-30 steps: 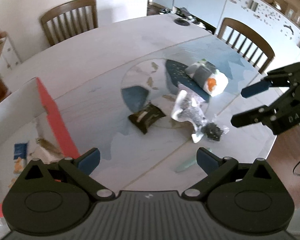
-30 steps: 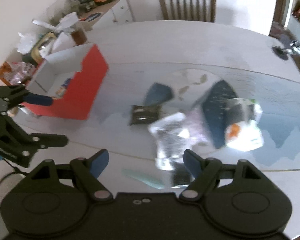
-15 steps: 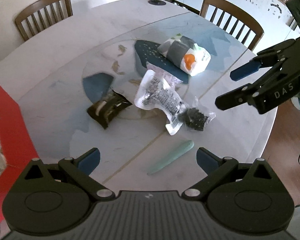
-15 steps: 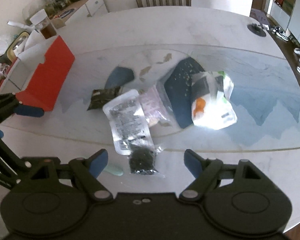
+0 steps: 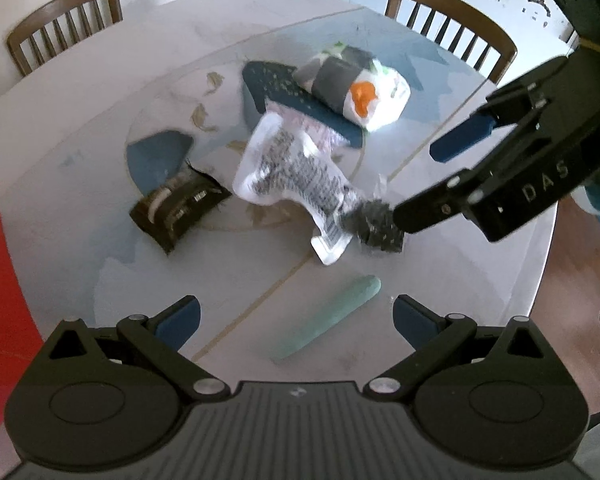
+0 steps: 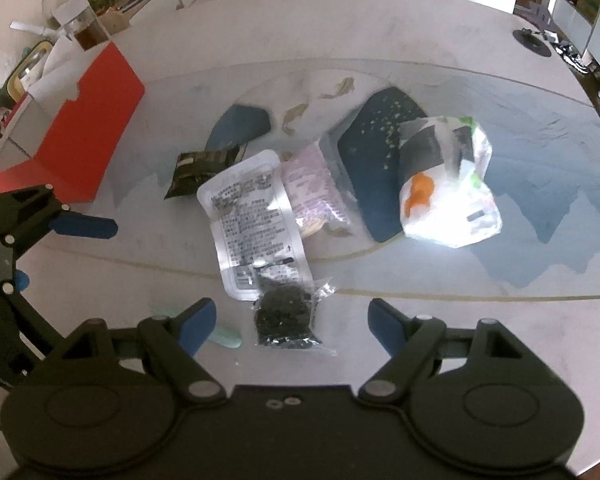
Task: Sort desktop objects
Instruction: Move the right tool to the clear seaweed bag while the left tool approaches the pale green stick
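Red box (image 6: 96, 120) sat far left; sorting looked barely begun, with the packets (image 6: 256, 220) and green stick (image 5: 328, 320) unsorted. Both the left gripper (image 5: 296, 320) and right gripper (image 6: 290, 322) gaped empty.

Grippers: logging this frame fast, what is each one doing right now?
Left gripper: open, holding nothing.
Right gripper: open, holding nothing, black-filled packet between its fingers.
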{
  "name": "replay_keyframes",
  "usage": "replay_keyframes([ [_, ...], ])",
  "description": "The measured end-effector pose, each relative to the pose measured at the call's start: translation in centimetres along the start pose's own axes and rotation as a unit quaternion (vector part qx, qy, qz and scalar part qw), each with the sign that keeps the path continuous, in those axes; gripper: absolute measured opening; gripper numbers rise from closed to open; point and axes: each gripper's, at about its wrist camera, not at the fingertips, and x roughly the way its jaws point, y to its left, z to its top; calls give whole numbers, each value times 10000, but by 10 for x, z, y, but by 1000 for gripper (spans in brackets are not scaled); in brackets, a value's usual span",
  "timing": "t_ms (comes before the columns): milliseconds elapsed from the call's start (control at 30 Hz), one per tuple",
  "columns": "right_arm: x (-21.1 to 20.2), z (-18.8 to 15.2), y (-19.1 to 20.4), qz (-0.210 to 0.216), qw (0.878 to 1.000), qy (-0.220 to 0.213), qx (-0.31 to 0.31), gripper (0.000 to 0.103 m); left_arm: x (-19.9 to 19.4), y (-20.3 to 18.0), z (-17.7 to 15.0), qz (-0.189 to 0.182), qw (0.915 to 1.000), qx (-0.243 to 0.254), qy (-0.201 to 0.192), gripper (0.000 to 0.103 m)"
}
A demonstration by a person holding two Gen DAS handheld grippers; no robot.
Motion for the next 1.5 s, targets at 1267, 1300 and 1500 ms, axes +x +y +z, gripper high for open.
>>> replay_keyframes([
  [1267, 43, 4, 3, 265, 9979, 416, -409, 83, 39, -35, -24, 1200, 9730, -1952, -270, 103],
  [1300, 43, 3, 3, 256, 9979, 423, -419, 83, 39, -36, -25, 1207, 9722, -1984, -296, 103],
  [1500, 48, 0, 4, 279, 9973, 489, -472, 83, 40, -35, -26, 1327, 9630, -2313, -397, 103],
])
